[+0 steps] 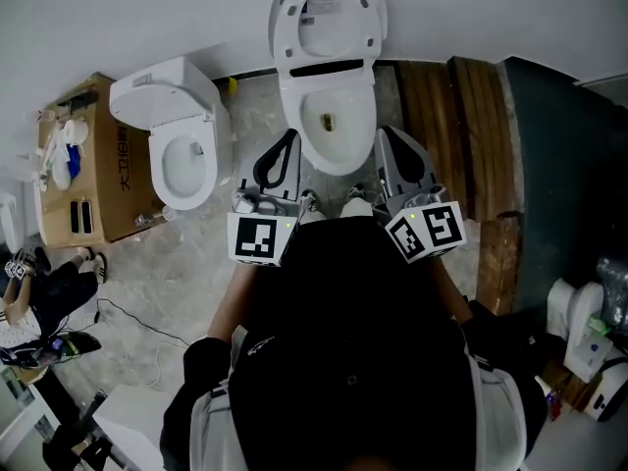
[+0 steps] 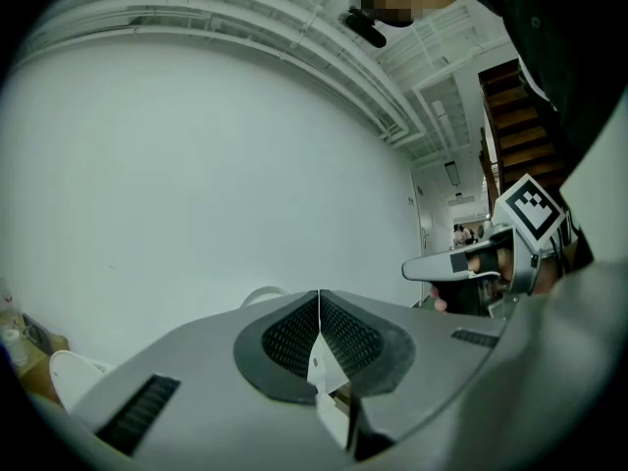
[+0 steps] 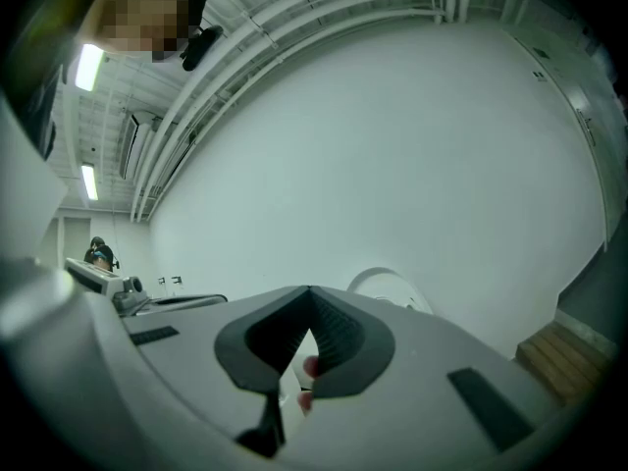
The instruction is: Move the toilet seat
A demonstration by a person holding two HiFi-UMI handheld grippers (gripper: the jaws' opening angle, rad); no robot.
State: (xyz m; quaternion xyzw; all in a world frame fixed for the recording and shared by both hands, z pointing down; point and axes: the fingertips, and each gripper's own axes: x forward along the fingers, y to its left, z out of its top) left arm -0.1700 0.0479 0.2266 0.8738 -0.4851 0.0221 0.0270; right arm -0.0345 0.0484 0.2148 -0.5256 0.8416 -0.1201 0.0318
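Observation:
The white toilet (image 1: 329,116) stands against the wall straight ahead in the head view, its seat and lid (image 1: 327,23) raised upright. My left gripper (image 1: 290,137) and right gripper (image 1: 383,137) are held level side by side just short of the bowl's front rim, touching nothing. Both are shut and empty. In the left gripper view the closed jaws (image 2: 319,297) face the white wall, with the lid's top edge (image 2: 263,292) showing behind them. The right gripper view shows shut jaws (image 3: 309,292) and the lid (image 3: 388,285) beyond.
A second white toilet (image 1: 182,135) stands to the left, next to a cardboard box (image 1: 113,165) with items on it. Wooden planks (image 1: 461,116) and a dark panel (image 1: 559,165) lie to the right. A person (image 1: 39,283) sits at far left, and cables cross the floor.

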